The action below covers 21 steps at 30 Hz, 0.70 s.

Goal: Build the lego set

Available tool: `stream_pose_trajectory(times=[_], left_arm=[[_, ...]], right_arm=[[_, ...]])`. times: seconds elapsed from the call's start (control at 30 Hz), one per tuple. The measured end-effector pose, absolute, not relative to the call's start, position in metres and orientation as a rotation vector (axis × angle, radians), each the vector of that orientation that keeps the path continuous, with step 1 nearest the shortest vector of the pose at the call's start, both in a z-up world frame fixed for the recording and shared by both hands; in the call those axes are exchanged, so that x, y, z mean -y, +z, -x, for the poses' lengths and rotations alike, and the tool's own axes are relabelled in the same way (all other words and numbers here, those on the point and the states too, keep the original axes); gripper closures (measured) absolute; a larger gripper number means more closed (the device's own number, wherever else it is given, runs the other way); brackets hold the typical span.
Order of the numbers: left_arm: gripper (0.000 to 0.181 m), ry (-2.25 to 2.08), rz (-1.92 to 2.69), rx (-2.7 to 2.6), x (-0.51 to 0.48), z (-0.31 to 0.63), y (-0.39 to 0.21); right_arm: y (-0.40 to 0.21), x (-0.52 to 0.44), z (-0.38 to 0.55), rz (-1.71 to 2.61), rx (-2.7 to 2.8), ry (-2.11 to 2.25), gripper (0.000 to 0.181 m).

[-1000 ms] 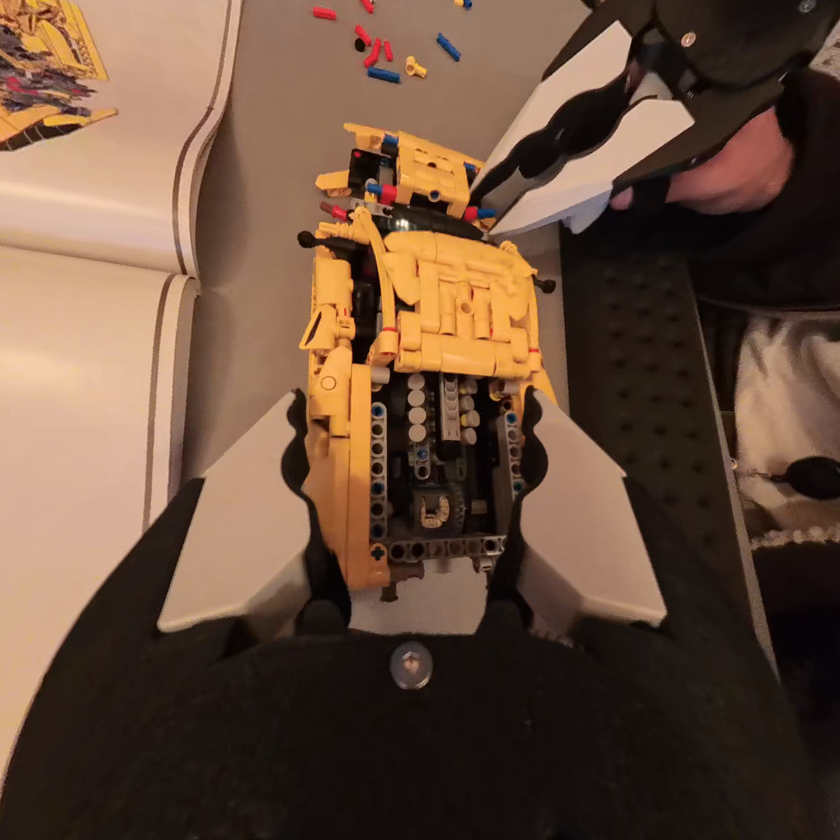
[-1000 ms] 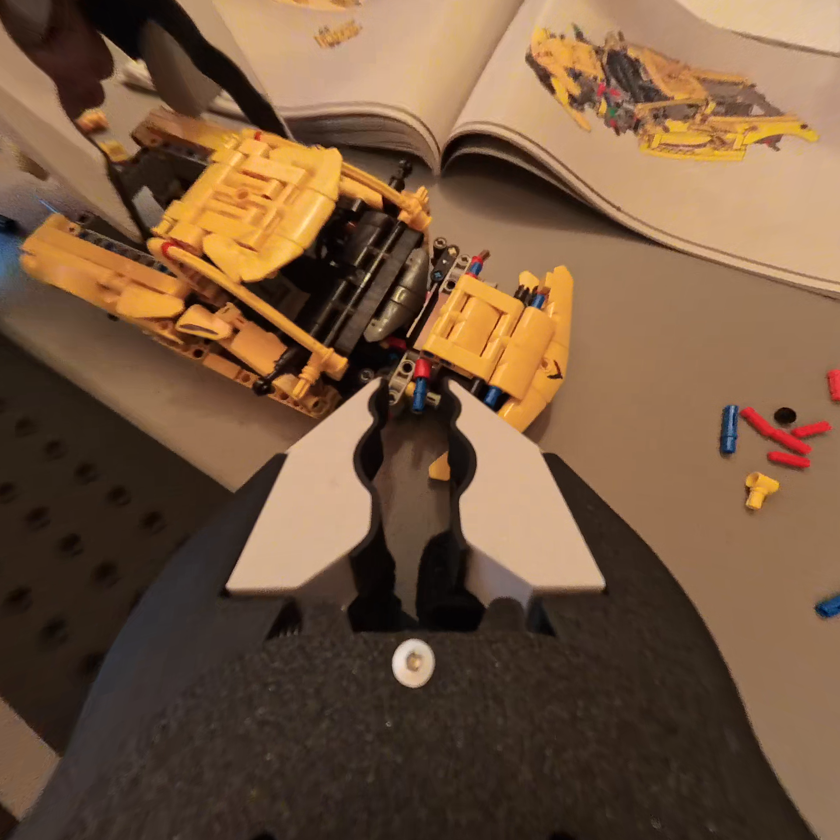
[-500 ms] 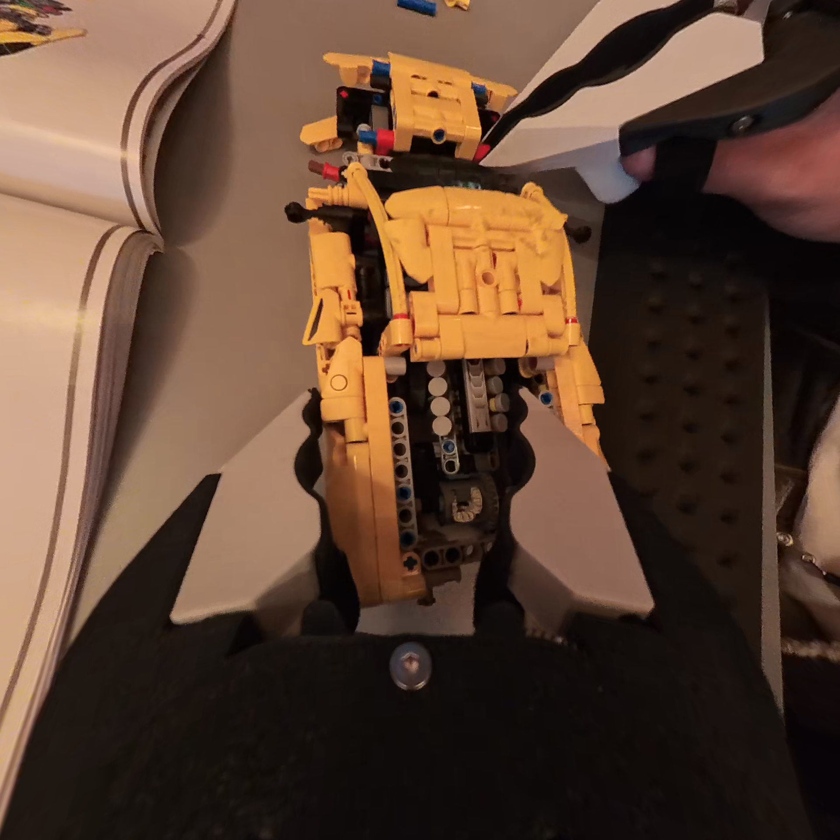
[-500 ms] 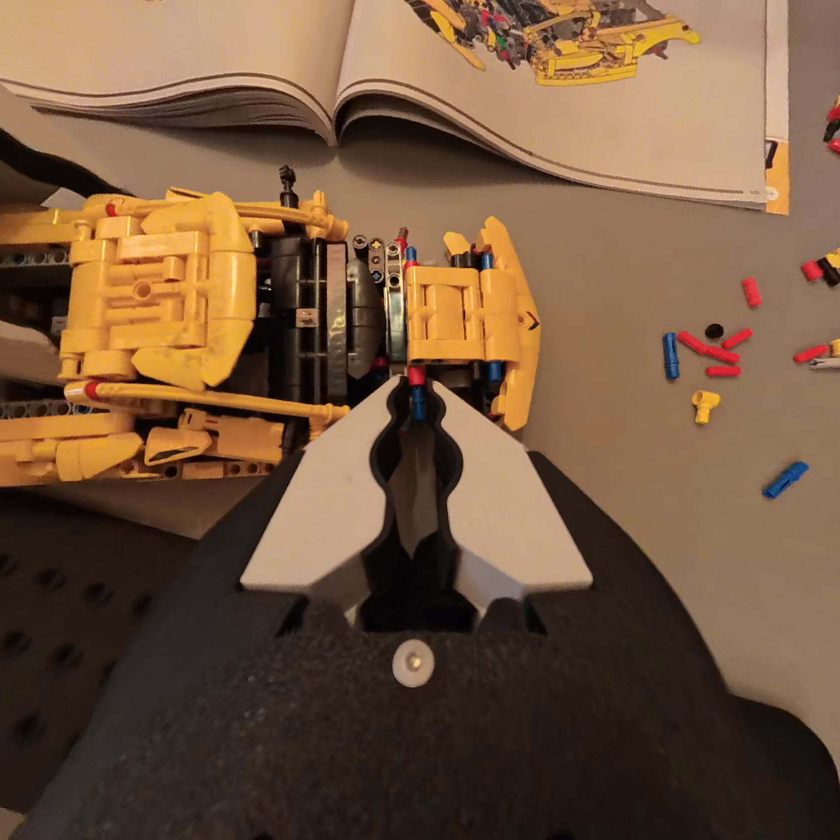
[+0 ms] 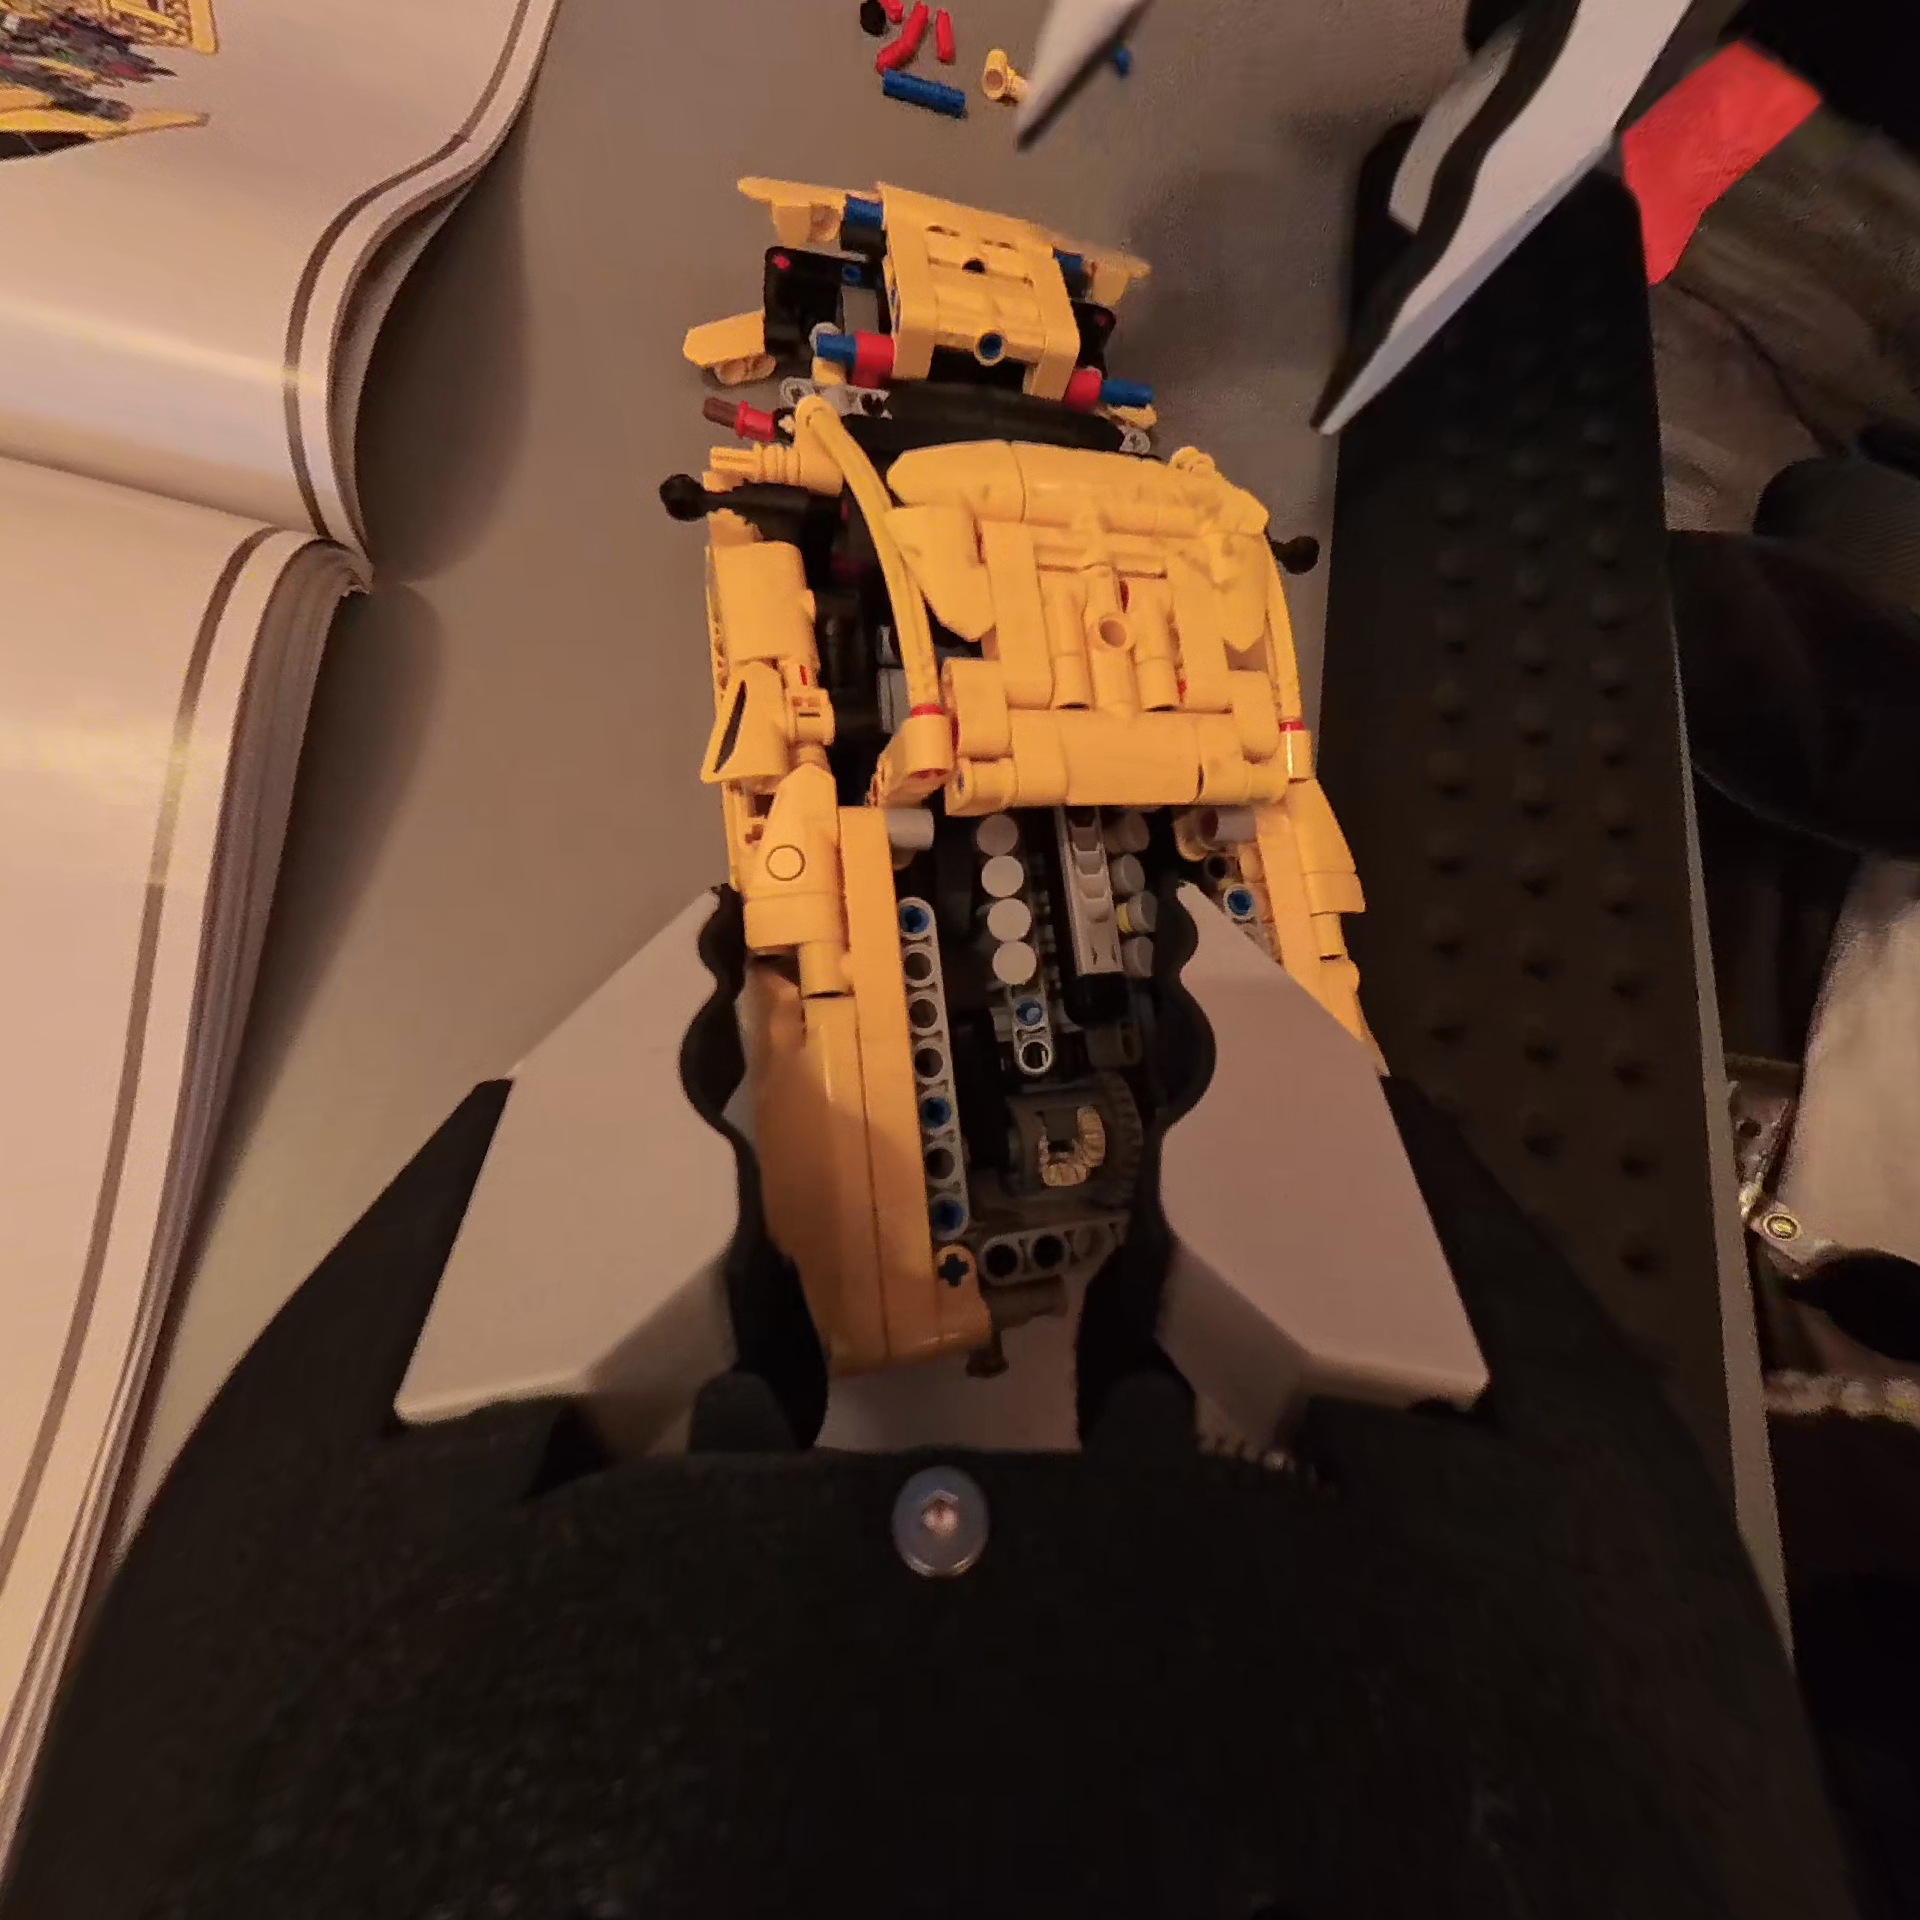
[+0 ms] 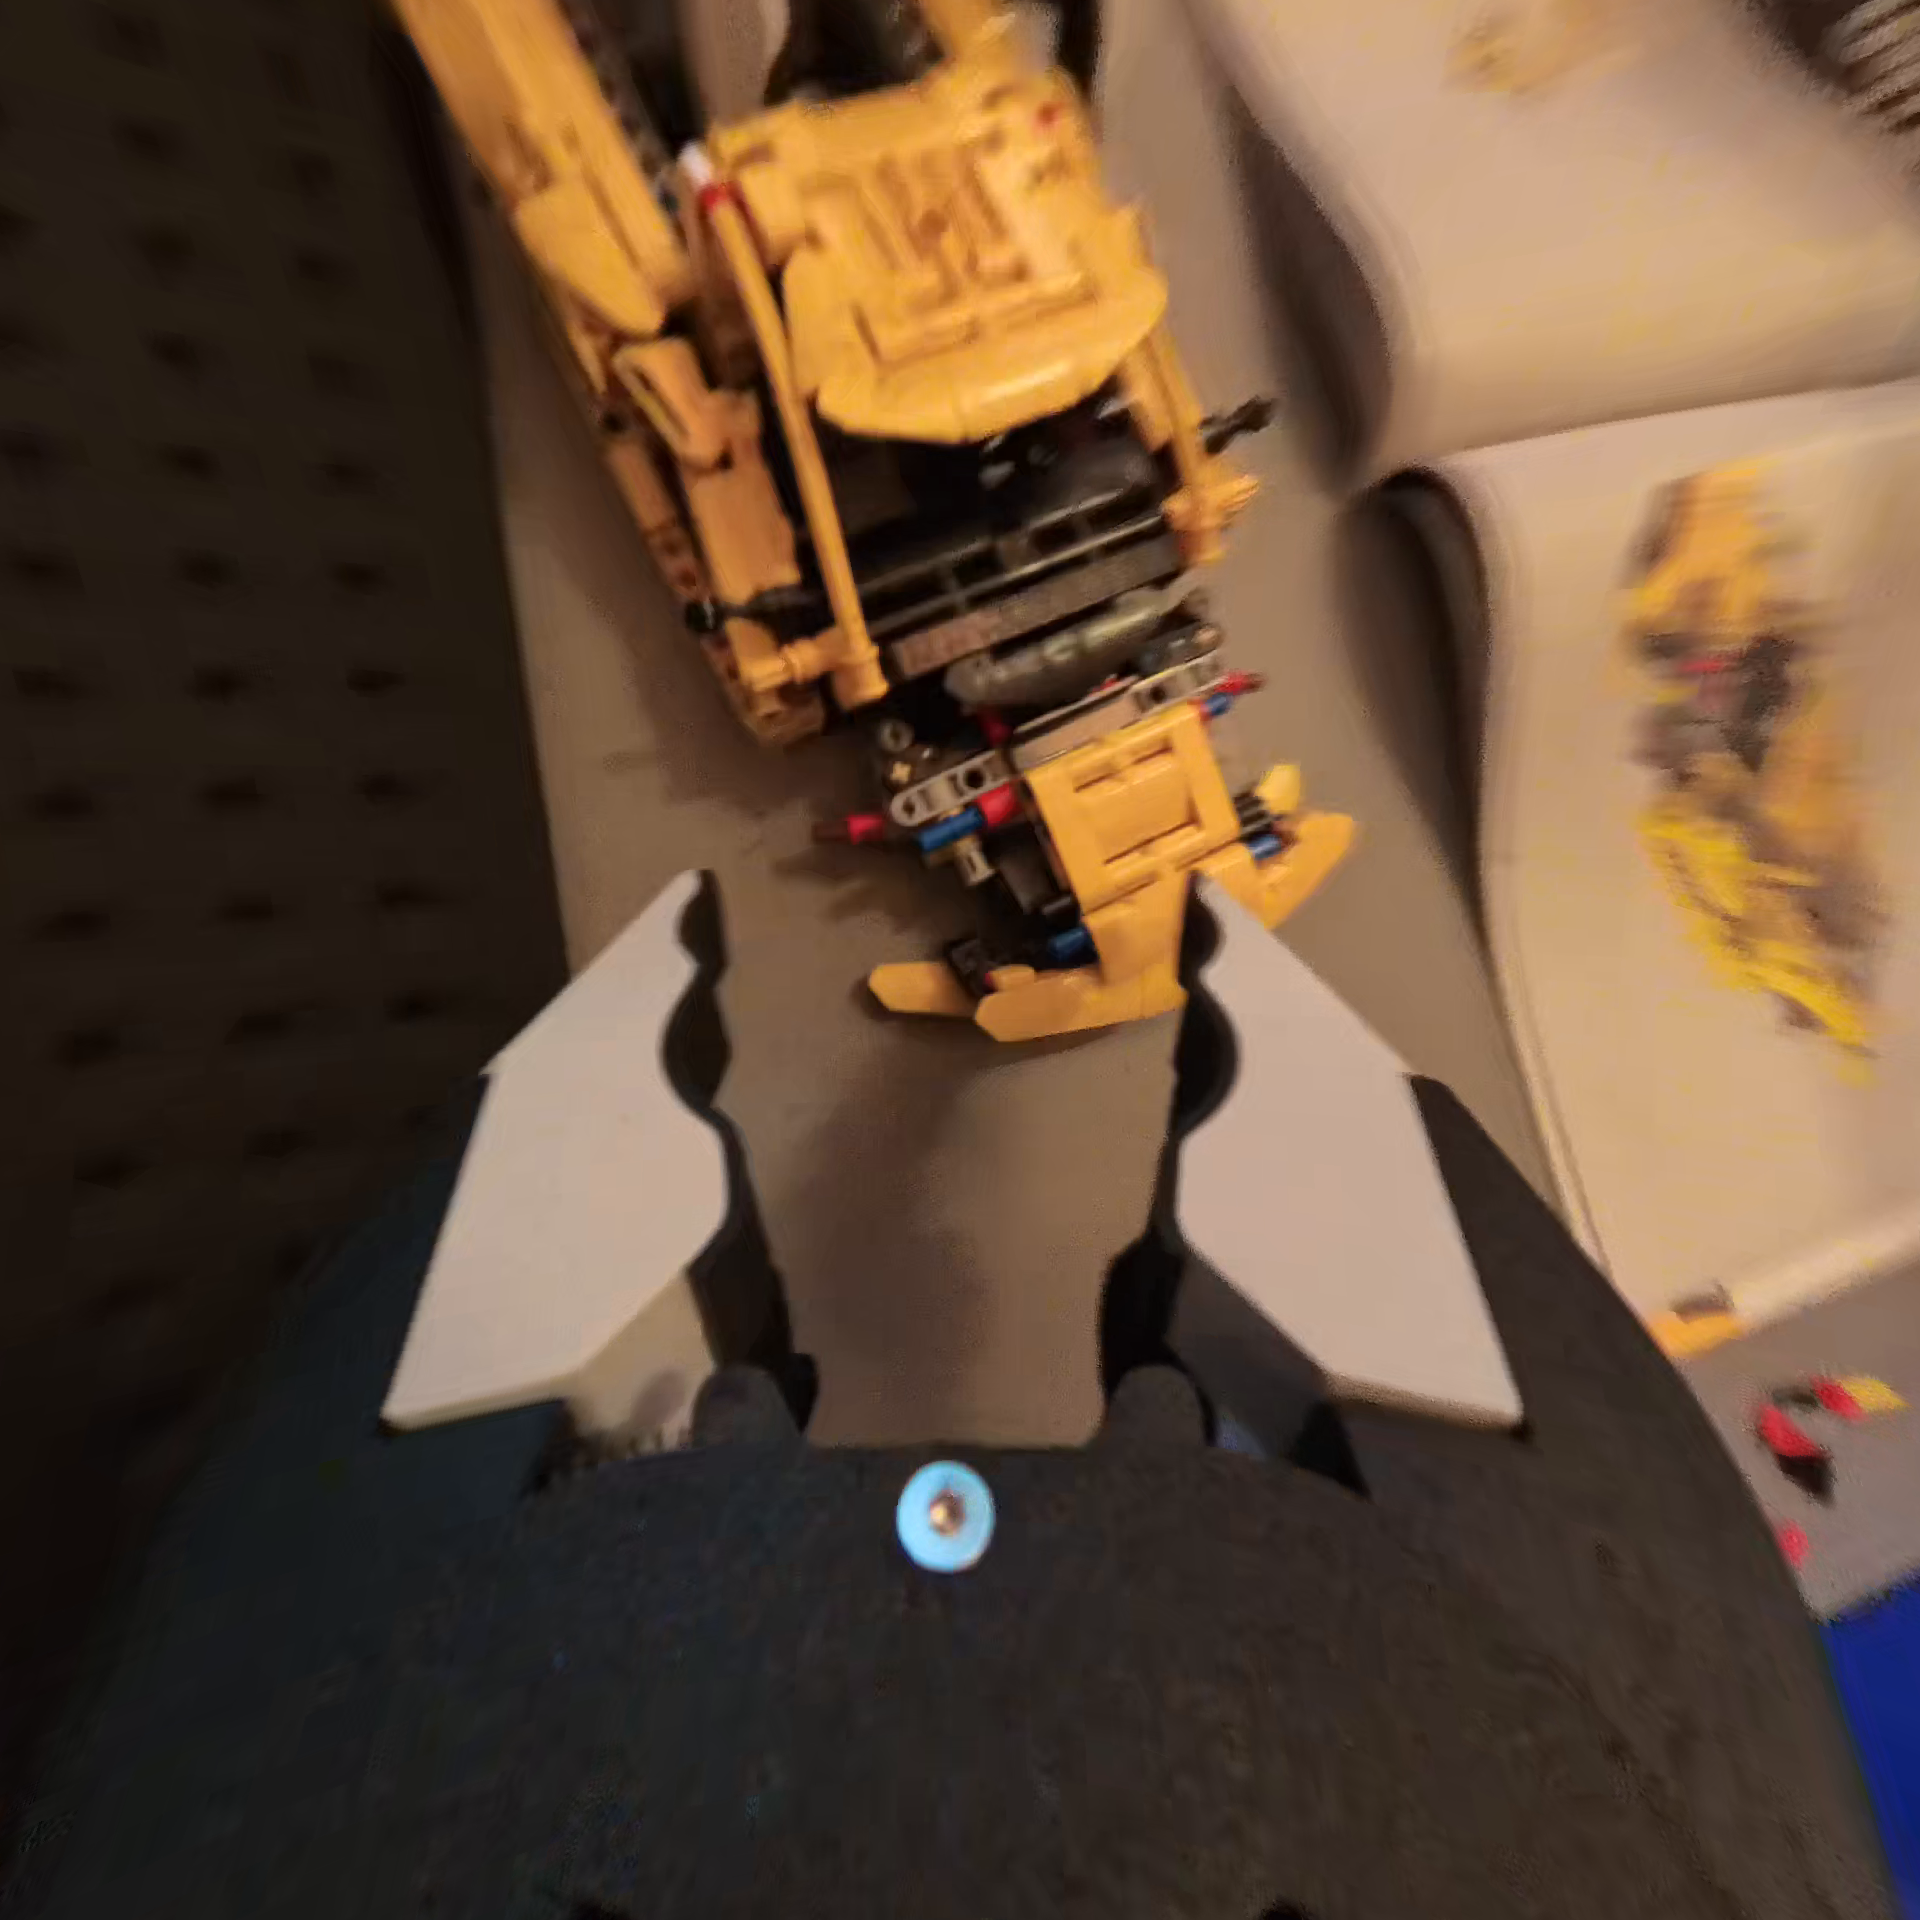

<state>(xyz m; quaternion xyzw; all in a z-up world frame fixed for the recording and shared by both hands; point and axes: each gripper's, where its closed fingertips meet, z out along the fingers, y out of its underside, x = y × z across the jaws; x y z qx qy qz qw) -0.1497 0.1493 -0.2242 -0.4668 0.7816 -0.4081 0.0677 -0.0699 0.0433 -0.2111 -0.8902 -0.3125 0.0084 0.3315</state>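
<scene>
Now the big change: the right gripper had let go of the pin end at the car's front and pulled back, its fingers spread wide and empty. So that push looked done, I think. The car lay on the table, the book at its 9 o'clock. The left gripper held the car's back end tight. Loose pins lay at 12 o'clock. No box or tray showed anywhere.

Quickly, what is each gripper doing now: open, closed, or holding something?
Left gripper: shut on the rear end of the yellow lego car.
Right gripper: open, holding nothing, fingers just short of the car's front end.
</scene>
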Motion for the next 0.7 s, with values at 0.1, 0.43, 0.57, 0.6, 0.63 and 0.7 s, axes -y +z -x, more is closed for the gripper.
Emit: stream_pose_trajectory(times=[0.1,0.43,0.57,0.6,0.63,0.7], left_arm=[[0.101,-1.234,1.393,-2.361,-0.149,0.15,-0.224],[0.102,-1.248,1.388,-2.364,-0.149,0.15,-0.224],[0.102,-1.248,1.389,-2.362,-0.149,0.15,-0.224],[0.102,-1.248,1.39,-2.361,-0.149,0.15,-0.224],[0.102,-1.245,1.392,-2.36,-0.149,0.15,-0.224],[0.101,-1.238,1.391,-2.362,-0.149,0.15,-0.224]], right_arm=[[-0.204,-0.058,0.064,2.271,1.045,0.122,0.102],[-0.229,-0.083,0.064,2.254,1.408,0.167,0.093],[-0.237,-0.084,0.064,2.273,1.431,0.15,0.098],[-0.237,-0.084,0.064,2.275,1.438,0.151,0.098],[-0.237,-0.084,0.063,2.286,1.435,0.152,0.098],[-0.239,-0.084,0.063,2.308,1.422,0.168,0.097]])
